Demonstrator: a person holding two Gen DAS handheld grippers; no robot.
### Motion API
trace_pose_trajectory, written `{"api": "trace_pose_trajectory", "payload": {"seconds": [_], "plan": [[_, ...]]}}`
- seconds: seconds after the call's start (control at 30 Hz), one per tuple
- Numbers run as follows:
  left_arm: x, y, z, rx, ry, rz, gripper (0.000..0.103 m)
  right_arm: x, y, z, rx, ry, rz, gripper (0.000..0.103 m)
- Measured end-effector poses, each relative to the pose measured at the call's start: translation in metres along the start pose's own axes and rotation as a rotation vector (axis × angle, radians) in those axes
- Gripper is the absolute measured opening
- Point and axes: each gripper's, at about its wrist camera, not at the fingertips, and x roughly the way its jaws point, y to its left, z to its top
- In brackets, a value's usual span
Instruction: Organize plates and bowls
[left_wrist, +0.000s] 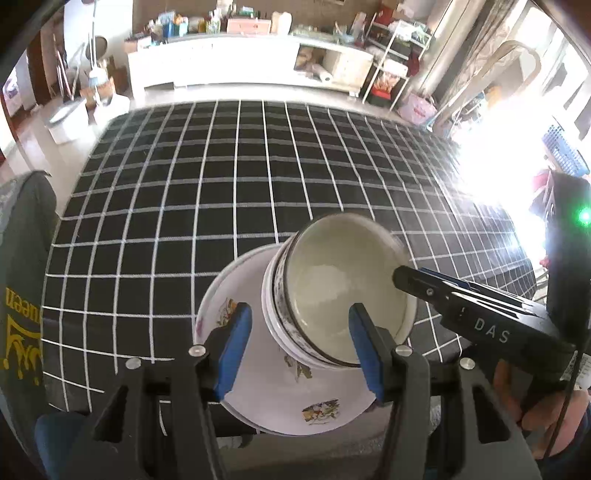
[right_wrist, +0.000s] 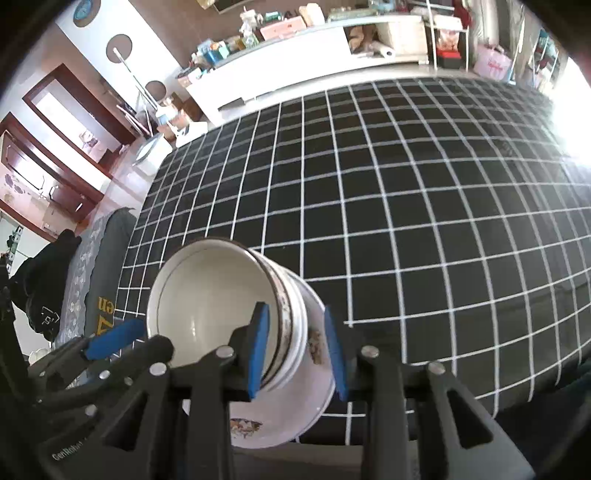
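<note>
Left wrist view: a nested stack of bowls (left_wrist: 332, 295) sits tilted on stacked plates (left_wrist: 280, 398) at the near edge of the surface (left_wrist: 221, 177); glazed, rigid, breakable and likely slippery, best taken by the rim, while the left gripper (left_wrist: 299, 343) hangs with jaws part-open and empty. Right wrist view: the right gripper (right_wrist: 297, 350) straddles the bowls' rim wall, jaws narrow but apparently not pressing; behind is a cluttered room with a white cabinet (right_wrist: 295, 66).

Bowls (left_wrist: 343, 291) nested, on plates (left_wrist: 280, 398), at near edge of table (left_wrist: 221, 177).
</note>
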Motion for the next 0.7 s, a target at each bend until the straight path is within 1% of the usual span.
{"api": "trace_pose_trajectory", "payload": {"seconds": [0.07, 0.17, 0.3, 0.33, 0.4, 0.47, 0.6, 0.63, 0.67, 0.7], "plan": [[-0.012, -0.005, -0.002, 0.005, -0.041, 0.019, 0.052, -0.01, -0.001, -0.002, -0.016, -0.028, -0.009, 0.035], [-0.038, -0.018, -0.008, 0.015, -0.135, 0.055, 0.052, -0.03, -0.002, -0.006, -0.052, -0.081, -0.029, 0.035], [-0.062, -0.036, -0.019, 0.047, -0.205, 0.081, 0.052, -0.055, -0.003, -0.012, -0.094, -0.154, -0.064, 0.036], [-0.07, -0.043, -0.024, 0.058, -0.234, 0.103, 0.052, -0.063, -0.003, -0.015, -0.109, -0.176, -0.079, 0.036], [-0.081, -0.056, -0.031, 0.085, -0.268, 0.124, 0.052, -0.074, -0.002, -0.019, -0.131, -0.213, -0.104, 0.042], [-0.092, -0.067, -0.037, 0.116, -0.302, 0.128, 0.052, -0.087, -0.004, -0.025, -0.144, -0.254, -0.128, 0.045], [-0.107, -0.083, -0.043, 0.138, -0.366, 0.165, 0.052, -0.108, -0.005, -0.034, -0.188, -0.328, -0.193, 0.056], [-0.112, -0.086, -0.046, 0.14, -0.378, 0.162, 0.054, -0.113, -0.006, -0.036, -0.198, -0.348, -0.206, 0.057], [-0.115, -0.088, -0.048, 0.141, -0.382, 0.16, 0.059, -0.118, -0.006, -0.038, -0.206, -0.364, -0.217, 0.061], [-0.119, -0.09, -0.05, 0.138, -0.389, 0.163, 0.061, -0.123, -0.006, -0.04, -0.211, -0.382, -0.23, 0.066]]}}
